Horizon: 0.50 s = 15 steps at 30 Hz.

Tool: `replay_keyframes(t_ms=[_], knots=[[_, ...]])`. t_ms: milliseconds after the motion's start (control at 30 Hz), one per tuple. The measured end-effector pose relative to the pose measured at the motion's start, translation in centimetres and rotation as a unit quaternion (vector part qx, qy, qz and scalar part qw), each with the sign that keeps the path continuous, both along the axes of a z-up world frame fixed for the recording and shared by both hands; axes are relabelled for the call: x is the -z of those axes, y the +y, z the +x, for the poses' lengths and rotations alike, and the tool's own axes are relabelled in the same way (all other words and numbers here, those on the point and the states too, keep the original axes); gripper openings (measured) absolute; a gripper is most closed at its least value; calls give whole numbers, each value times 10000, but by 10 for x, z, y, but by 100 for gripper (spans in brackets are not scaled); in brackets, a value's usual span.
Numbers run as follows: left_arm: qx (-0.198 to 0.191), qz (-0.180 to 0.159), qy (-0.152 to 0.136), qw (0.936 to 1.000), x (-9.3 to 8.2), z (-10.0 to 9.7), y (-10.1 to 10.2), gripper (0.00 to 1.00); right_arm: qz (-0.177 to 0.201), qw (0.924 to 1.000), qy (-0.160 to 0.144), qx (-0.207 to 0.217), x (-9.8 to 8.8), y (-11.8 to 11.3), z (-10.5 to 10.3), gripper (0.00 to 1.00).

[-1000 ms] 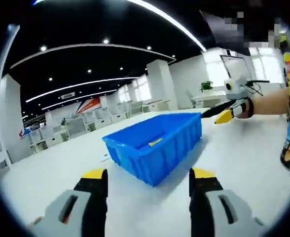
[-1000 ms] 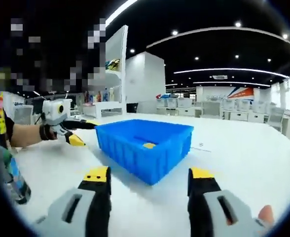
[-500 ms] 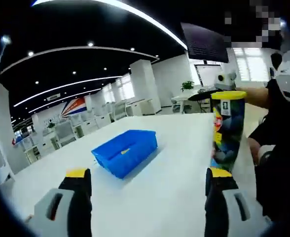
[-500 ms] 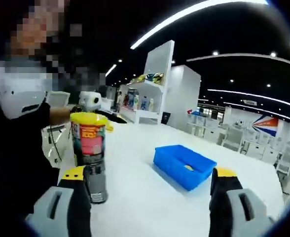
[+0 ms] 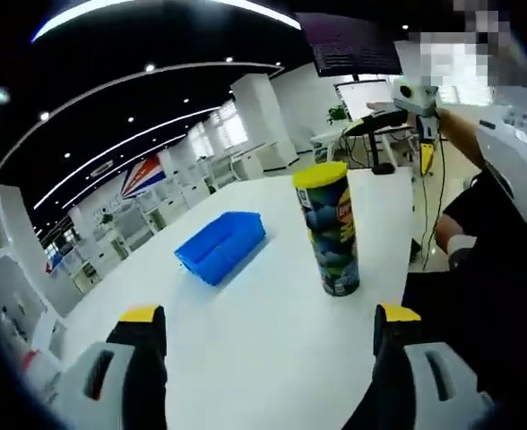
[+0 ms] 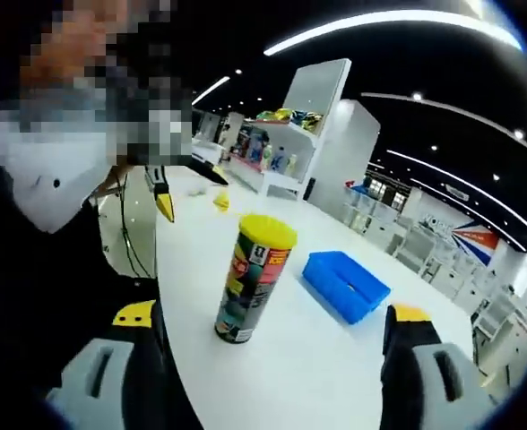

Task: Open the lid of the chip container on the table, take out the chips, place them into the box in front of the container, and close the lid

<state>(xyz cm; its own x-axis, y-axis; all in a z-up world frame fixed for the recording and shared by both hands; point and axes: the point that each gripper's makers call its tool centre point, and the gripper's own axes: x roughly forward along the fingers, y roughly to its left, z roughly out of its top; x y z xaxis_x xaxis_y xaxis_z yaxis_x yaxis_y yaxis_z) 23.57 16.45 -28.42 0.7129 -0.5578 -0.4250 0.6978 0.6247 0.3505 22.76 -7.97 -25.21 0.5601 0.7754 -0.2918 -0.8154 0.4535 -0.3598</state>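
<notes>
Left tool (image 5: 268, 315) and right tool (image 6: 272, 315): jaws spread wide, nothing held. Tall cylindrical chip container with yellow lid (image 5: 329, 229), upright on white desk (image 5: 246, 322), ahead between both tools, lid on. Beyond: shallow blue plastic box (image 5: 220, 245).

Counting one chip can (image 5: 330, 228), one blue box (image 5: 220, 245), both sitting ahead of the two claws (image 5: 265, 333).
</notes>
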Motion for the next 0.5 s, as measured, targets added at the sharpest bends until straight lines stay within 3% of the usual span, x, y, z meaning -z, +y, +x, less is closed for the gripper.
replay_keyframes(t_ms=[167,500], knots=[[120,-21,114,9999,4,-10,-8,95,-112,9999,-15,-91,5,3,-12,97],[237,-8,78,9997,3,-12,-17,95,-160,9998,-67,-94,9,5,-12,97]])
